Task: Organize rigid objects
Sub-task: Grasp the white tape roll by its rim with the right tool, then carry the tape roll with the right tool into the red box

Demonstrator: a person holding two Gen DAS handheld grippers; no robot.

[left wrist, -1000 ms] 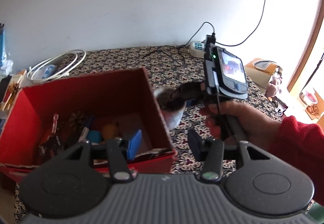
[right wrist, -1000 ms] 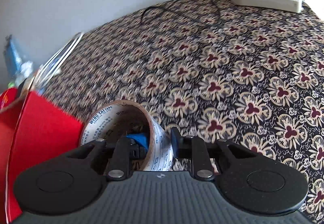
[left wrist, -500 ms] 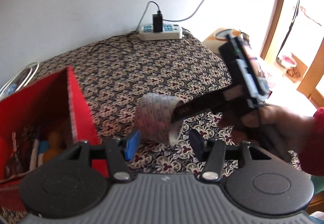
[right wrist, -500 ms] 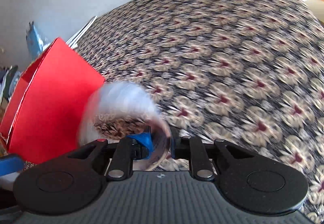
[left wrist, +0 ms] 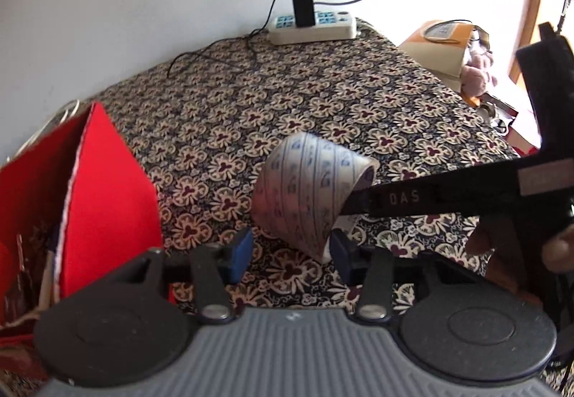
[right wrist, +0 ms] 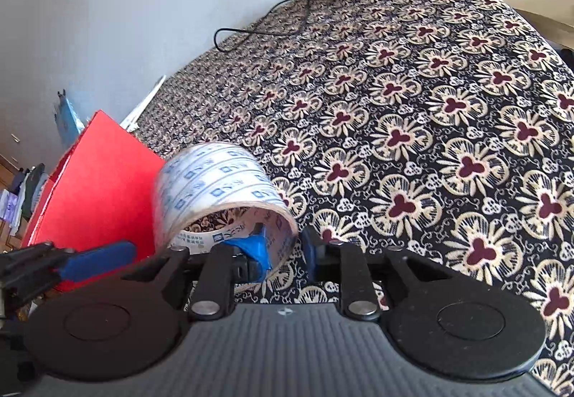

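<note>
A table under a dark floral cloth [left wrist: 323, 102] fills both views, backed by a pale wall [left wrist: 143, 2]. At the table's left stands an open red box [left wrist: 107, 196], holding several small items too dim to tell apart. A roll of printed packing tape [right wrist: 222, 188] is in the air just right of the box's wall, above the cloth, tilted on its side. The right gripper [right wrist: 283, 246] reaches in from the right in the left wrist view, its black arm marked "DAS"; one blue-padded finger sits inside the roll's core and the other outside its wall. Its jaws have just been opening, a small gap shows on the outer side, and whether the pads grip the wall cannot be told. The left gripper [left wrist: 287, 250] hangs close beside the roll with its jaws about half apart; they have just been closing, the roll's lower edge lies between the two blue pads, and the right pad looks to touch it, though a firm grip cannot be confirmed. A hand [left wrist: 502, 246] holds the right gripper's handle. At the far edge by the wall lies a white power strip [left wrist: 312, 29] with a black charger [left wrist: 303, 7] plugged in, its thin cable trailing over the cloth.
</note>
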